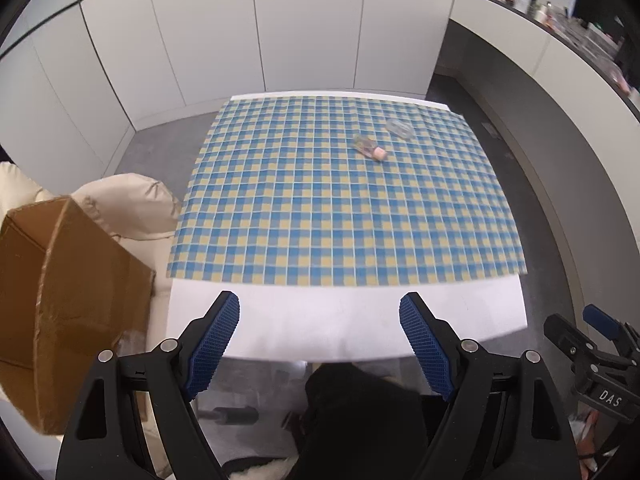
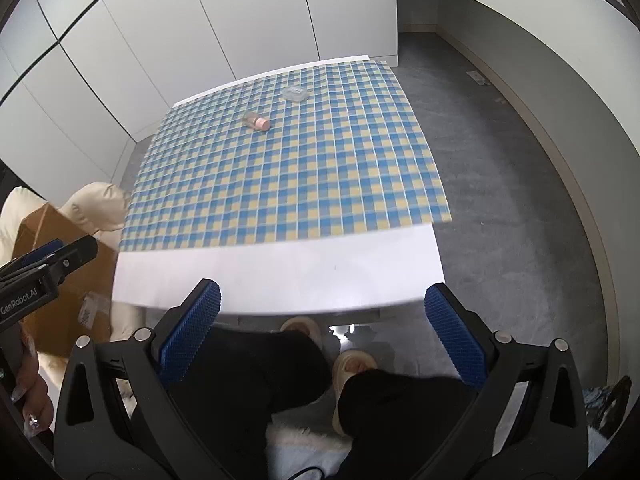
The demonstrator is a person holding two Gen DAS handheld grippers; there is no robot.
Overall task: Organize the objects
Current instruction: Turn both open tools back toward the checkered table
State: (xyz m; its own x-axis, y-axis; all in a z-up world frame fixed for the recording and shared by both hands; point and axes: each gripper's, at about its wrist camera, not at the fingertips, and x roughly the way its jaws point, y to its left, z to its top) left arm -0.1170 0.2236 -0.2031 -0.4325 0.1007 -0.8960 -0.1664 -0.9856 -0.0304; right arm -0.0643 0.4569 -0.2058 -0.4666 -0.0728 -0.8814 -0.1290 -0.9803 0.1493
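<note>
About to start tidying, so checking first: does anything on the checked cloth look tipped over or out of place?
Yes. The small clear bottle with a pink cap lies on its side on the checkered cloth, near a clear round lid. No spill is visible.

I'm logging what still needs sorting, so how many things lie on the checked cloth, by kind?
Small clear bottle with a pink cap, lying on its side: 1
Clear round lid or dish, lying flat: 1
Total: 2
Both rest apart on the far part of the checked cloth.
</note>
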